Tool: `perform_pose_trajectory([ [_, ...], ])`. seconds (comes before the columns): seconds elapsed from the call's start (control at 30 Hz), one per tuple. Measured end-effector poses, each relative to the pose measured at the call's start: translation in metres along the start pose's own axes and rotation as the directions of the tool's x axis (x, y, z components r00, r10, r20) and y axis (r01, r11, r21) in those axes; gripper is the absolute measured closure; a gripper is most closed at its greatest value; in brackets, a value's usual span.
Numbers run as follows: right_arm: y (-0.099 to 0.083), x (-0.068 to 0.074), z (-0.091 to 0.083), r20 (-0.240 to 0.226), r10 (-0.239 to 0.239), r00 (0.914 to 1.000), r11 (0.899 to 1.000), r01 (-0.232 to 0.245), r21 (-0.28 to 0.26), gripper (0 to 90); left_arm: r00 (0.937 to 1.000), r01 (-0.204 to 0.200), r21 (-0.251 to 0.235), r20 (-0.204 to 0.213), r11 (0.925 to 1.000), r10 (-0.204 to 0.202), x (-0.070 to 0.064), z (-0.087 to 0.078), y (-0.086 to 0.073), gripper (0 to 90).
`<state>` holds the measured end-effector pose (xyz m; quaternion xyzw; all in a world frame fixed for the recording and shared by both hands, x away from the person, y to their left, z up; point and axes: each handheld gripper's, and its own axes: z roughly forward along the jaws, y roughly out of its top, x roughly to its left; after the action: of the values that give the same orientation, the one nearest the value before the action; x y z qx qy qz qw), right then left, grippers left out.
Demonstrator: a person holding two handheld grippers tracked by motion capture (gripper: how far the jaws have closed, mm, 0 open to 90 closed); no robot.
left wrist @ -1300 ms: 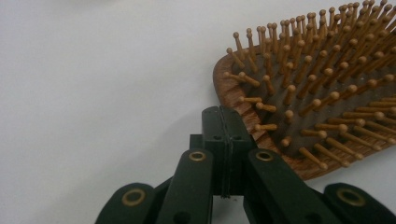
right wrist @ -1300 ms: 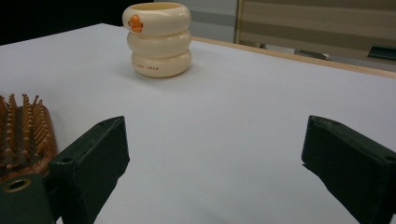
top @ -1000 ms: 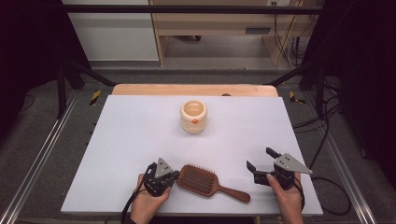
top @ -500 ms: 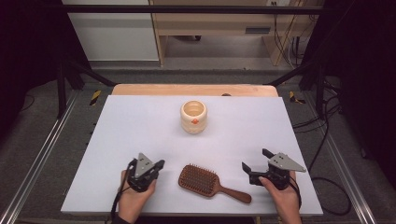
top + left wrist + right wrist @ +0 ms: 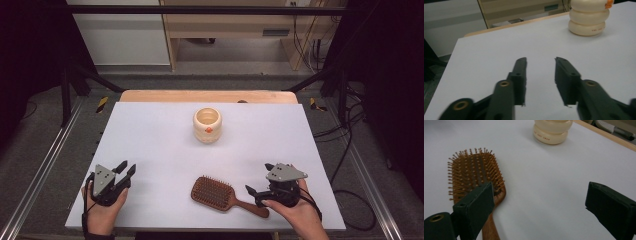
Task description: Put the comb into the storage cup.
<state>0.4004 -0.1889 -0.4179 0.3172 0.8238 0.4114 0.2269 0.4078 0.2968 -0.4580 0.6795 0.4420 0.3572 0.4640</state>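
The hairbrush (image 5: 223, 194) lies bristles up on the white table (image 5: 150, 135), near its front edge, with the handle pointing toward the person's right. Nothing holds it.

The right tool (image 5: 256, 191) sits at the end of the handle, its jaws spread wide and empty. In the right gripper view, the right tool (image 5: 541, 205) has one jaw directly over the neck of the hairbrush (image 5: 476, 175) and the other well out over bare table.

A second ago the left tool (image 5: 126, 170) was right against the brush head. It has since drawn back to the left and now rests well apart from the brush, jaws parted and empty. That suggests the brush was just set down, or that the handle is being left for the right hand.

Beyond the brush, toward the middle of the table, stands a cream cup (image 5: 207, 125), untouched.
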Motion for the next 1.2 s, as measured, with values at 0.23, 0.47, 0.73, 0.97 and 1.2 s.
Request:
perform_pose_trajectory([
  [0.23,0.012,0.008,0.000,-0.049,-0.062,0.9969,0.994,0.066,0.087,9.4,0.9994,0.034,-0.035,-0.006,0.9988,-0.034,0.006,0.005,-0.003,19.2],
  [0.47,0.014,0.011,0.013,-0.077,-0.106,0.9914,0.974,0.119,0.192,10.4,0.9984,0.054,-0.050,0.018,0.9973,-0.053,0.010,0.004,-0.006,4.3],
  [0.73,0.008,0.016,0.026,-0.123,-0.101,0.9873,0.965,0.127,0.231,10.2,0.9980,0.063,-0.064,0.007,0.9960,-0.062,0.013,0.002,-0.007,4.2],
  [0.97,0.004,0.021,0.033,-0.139,-0.106,0.9846,0.959,0.138,0.248,11.1,0.9984,0.056,-0.081,0.009,0.9951,-0.056,0.012,-0.001,-0.006,4.1],
  [1.2,0.002,0.024,0.035,-0.157,-0.101,0.9824,0.952,0.142,0.273,12.4,0.9984,0.056,-0.082,0.014,0.9951,-0.055,0.012,-0.001,-0.006,4.1],
])
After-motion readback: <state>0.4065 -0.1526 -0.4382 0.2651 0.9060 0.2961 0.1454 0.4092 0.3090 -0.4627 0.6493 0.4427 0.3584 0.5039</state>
